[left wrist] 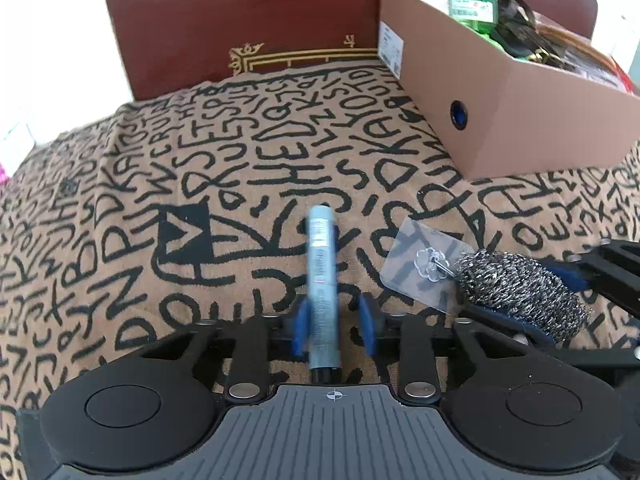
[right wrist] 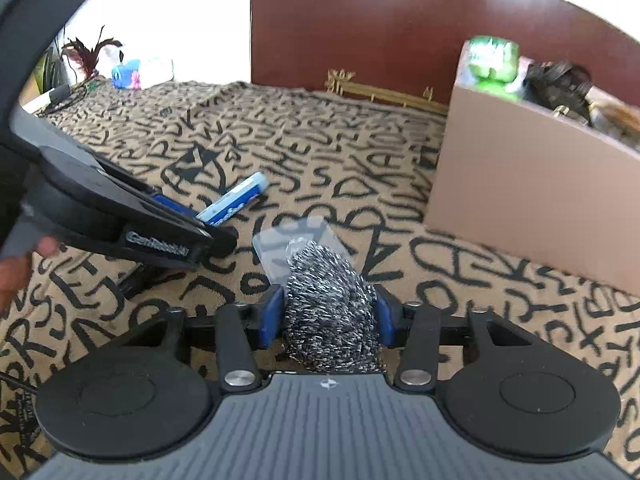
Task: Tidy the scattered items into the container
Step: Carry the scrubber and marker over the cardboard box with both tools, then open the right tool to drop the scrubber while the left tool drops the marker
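A blue-grey tube (left wrist: 322, 280) lies on the letter-patterned cloth between the pads of my left gripper (left wrist: 335, 326); the left pad is against it and a gap shows on the right. It also shows in the right wrist view (right wrist: 234, 199). My right gripper (right wrist: 329, 320) is shut on a steel-wool scourer (right wrist: 331, 312), also seen in the left wrist view (left wrist: 524, 290). A clear plastic hook card (left wrist: 426, 264) lies under and beyond the scourer. The brown cardboard box (left wrist: 512, 120) stands at the far right, holding a green pack (left wrist: 472, 8) and dark items.
A dark red headboard (left wrist: 240, 20) stands behind the patterned cloth (left wrist: 160, 168). The left gripper's body (right wrist: 100, 200) crosses the left of the right wrist view. Small clutter (right wrist: 124, 72) sits at the far left beyond the cloth.
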